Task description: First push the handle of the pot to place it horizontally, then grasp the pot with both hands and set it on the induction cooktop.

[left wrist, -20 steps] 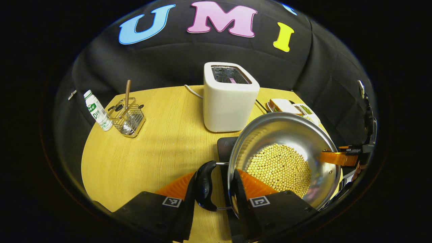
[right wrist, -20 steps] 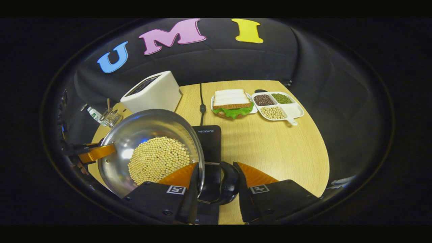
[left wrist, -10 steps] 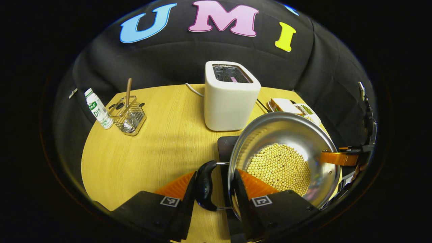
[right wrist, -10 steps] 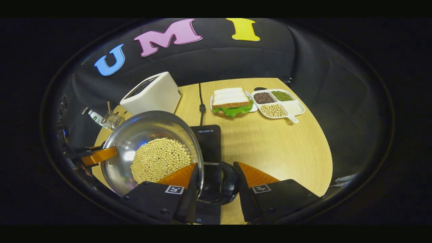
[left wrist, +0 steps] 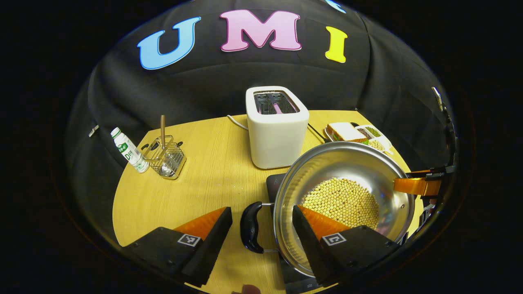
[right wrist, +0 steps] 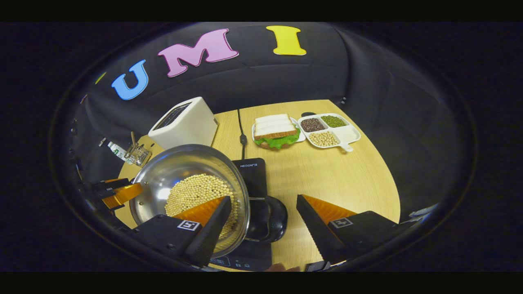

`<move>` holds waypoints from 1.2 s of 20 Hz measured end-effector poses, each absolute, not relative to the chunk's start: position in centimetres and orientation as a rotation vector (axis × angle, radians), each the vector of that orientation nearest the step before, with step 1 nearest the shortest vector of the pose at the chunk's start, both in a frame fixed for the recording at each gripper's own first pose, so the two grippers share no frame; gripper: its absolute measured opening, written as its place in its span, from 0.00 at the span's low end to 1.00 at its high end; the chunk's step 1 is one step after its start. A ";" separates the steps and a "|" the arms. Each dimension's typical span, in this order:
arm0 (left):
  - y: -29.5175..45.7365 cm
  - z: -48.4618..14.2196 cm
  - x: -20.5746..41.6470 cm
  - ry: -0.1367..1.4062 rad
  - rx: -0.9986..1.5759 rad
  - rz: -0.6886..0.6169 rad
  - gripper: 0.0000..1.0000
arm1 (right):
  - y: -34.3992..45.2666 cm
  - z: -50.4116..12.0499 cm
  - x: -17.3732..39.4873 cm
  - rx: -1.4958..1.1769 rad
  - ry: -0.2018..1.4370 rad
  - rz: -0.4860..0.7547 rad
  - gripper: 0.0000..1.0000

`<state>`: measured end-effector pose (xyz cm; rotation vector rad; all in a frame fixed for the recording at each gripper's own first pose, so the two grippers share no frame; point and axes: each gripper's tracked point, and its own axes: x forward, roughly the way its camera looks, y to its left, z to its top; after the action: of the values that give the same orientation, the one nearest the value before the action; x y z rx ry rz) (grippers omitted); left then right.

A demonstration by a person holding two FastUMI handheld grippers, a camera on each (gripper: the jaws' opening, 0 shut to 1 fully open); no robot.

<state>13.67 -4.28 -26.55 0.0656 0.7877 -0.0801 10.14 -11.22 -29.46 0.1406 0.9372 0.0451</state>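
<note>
Left gripper view is showing the wooden table [left wrist: 192,183] carrying everything, with the white toaster [left wrist: 277,124] standing at the back. The steel pot [left wrist: 347,163], holding pale beans [left wrist: 341,200], is sitting on the black induction cooktop [left wrist: 274,183] just in front of the toaster. My left gripper [left wrist: 261,228] is hovering spread wide, fingers standing either side of the pot's black side handle [left wrist: 250,226] and not touching it, one finger reaching over the pot rim. The other gripper is showing at the pot's far rim. A wire basket [left wrist: 167,157] with a stick in it and a small bottle [left wrist: 130,150] are sitting near the table's left edge.

Right gripper view is showing the same pot [right wrist: 171,167] resting on the cooktop [right wrist: 255,175], its other black handle [right wrist: 271,218] lying flat. My right gripper [right wrist: 263,222] is also spread wide, fingers apart from the handle on both sides. A sandwich plate [right wrist: 276,132] and a divided tray [right wrist: 331,130] of grains are sitting well apart at the back, and a cable [right wrist: 242,130] is running past the toaster [right wrist: 184,122].
</note>
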 end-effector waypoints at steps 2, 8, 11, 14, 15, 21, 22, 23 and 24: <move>-4.7 -25.5 13.3 0.755 0.044 -0.091 0.93 | -11.6 -27.8 10.2 0.144 0.889 0.024 0.99; -5.4 -19.4 11.3 0.603 -0.011 -0.112 0.93 | -11.6 -20.7 10.2 0.148 0.723 0.000 0.99; -4.7 -16.8 10.3 0.564 -0.027 -0.101 0.93 | -10.9 -16.7 9.7 0.165 0.636 -0.006 0.99; -4.0 -14.1 9.4 0.494 -0.052 -0.091 0.94 | -10.1 -13.3 9.2 0.172 0.553 -0.001 0.99; -3.8 -13.1 9.0 0.472 -0.060 -0.088 0.94 | -9.8 -12.3 8.9 0.171 0.531 0.004 0.99; -2.2 -8.1 7.1 0.343 -0.074 -0.063 0.94 | -8.3 -7.5 7.0 0.135 0.369 0.010 0.98; -2.4 -7.4 6.8 0.312 -0.076 -0.073 0.94 | -8.0 -6.9 6.8 0.131 0.347 0.009 0.98; -2.4 -6.6 6.5 0.280 -0.076 -0.081 0.94 | -7.8 -6.4 6.5 0.129 0.331 0.008 0.98; -2.5 -5.9 6.2 0.253 -0.073 -0.087 0.94 | -7.7 -6.0 6.2 0.124 0.316 0.005 0.98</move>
<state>6.17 -2.47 -5.88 -0.0734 0.2525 -0.0871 6.20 -7.73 -5.97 0.1240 0.3161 0.0051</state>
